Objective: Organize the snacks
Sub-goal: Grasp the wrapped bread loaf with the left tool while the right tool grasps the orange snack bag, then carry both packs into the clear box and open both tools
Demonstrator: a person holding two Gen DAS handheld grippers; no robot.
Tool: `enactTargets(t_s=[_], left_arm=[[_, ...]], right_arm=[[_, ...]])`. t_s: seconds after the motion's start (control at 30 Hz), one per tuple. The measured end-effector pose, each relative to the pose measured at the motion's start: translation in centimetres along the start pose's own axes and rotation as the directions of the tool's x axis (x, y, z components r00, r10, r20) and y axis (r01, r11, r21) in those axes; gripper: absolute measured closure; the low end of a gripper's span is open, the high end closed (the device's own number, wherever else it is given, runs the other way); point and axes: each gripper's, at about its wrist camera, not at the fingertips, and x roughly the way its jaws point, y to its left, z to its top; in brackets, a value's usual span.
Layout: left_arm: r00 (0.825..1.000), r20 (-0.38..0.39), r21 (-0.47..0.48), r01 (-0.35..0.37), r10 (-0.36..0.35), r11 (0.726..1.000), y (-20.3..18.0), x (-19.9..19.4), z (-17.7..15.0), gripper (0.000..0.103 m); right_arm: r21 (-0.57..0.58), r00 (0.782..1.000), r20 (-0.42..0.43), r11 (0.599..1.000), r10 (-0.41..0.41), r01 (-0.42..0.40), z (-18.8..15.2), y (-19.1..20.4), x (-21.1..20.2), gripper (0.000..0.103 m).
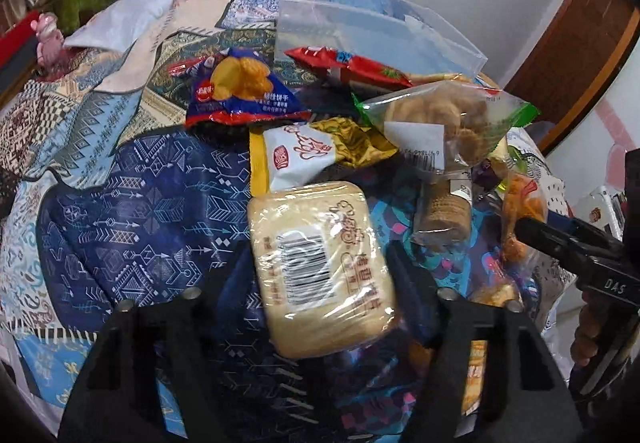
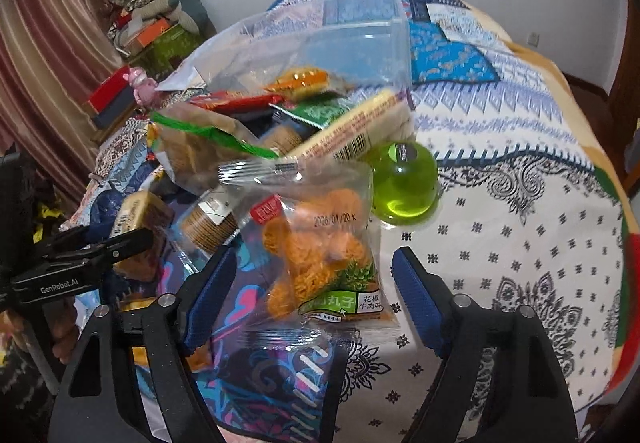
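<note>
Left hand-held gripper (image 1: 320,275) straddles the wrapped cake (image 1: 320,267), a pale, square block in clear film with a barcode label. The jaws stand partly open around it; whether the pads already press its sides I cannot tell. I judge it light and soft, easy to squash, and the film slippery, so I would take it across the middle of its two flat sides with only gentle pressure.

Right hand-held gripper (image 2: 310,287) is about half open with the bag of orange snack balls (image 2: 320,255) between its blue ribbed pads, a clear gap showing on the right side. That bag is crinkly plastic, puffed and loose; its contents look brittle, so I would pinch the lower sealed part rather than crush the balls.

Both lie in a heap of snacks on a bed covered by a patterned quilt (image 2: 520,203). Behind the heap stands a clear plastic box (image 2: 360,39), stiff and smooth. A glossy green jelly cup (image 2: 404,179) sits just beside the bag.
</note>
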Motion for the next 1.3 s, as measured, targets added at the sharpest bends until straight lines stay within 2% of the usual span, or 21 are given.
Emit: enactTargets(t_s=[0.03,0.07,0.13,0.27,0.33,0.6,0.83,1.07,1.3], left_arm=[[1.0,0.007,0.003,-0.012,0.012,1.0,0.0,0.1,-0.1,0.041],[1.0,0.008,0.009,-0.02,0.02,1.0,-0.1,0.1,-0.2,0.043],[0.999,0.011,0.018,-0.03,0.03,0.999,-0.4,0.0,-0.2,0.045],[0.998,0.013,0.041,-0.057,0.057,0.998,-0.7,-0.5,-0.3,0.048],[0.998,0.011,0.038,-0.06,0.06,0.997,-0.7,-0.8,-0.3,0.048],[0.996,0.053,0.036,-0.076,0.074,0.996,-0.7,-3.2,-0.2,0.048],[0.988,0.133,0.054,-0.082,0.074,0.995,-1.4,-6.2,1.5,0.048],[0.98,0.192,0.073,-0.074,0.059,0.995,-2.4,-7.5,5.6,0.048],[0.975,0.22,0.088,-0.042,0.021,0.995,-3.5,-7.0,10.7,0.048]], right_arm=[[0.005,1.0,-0.008,1.0,0.006,-0.006,0.0,-0.1,0.2,0.042],[0.012,1.0,-0.019,1.0,0.014,-0.014,-0.1,-0.3,0.4,0.044],[0.024,0.999,-0.024,0.999,0.022,-0.021,-0.2,-0.5,0.5,0.055],[0.035,0.999,-0.016,0.998,0.044,-0.043,-0.3,-0.9,0.0,0.059],[0.027,0.999,-0.007,0.999,0.046,-0.046,-0.4,-0.9,-0.4,0.067],[0.004,0.998,0.054,0.999,0.033,-0.034,-0.5,-0.5,-2.2,0.069],[-0.005,0.993,0.117,1.0,0.029,-0.028,0.7,-0.2,-4.4,0.069],[-0.01,0.983,0.184,1.0,0.026,-0.025,3.5,-0.3,-5.8,0.069],[-0.025,0.968,0.249,1.0,0.011,-0.005,7.2,-0.1,-6.1,0.069]])
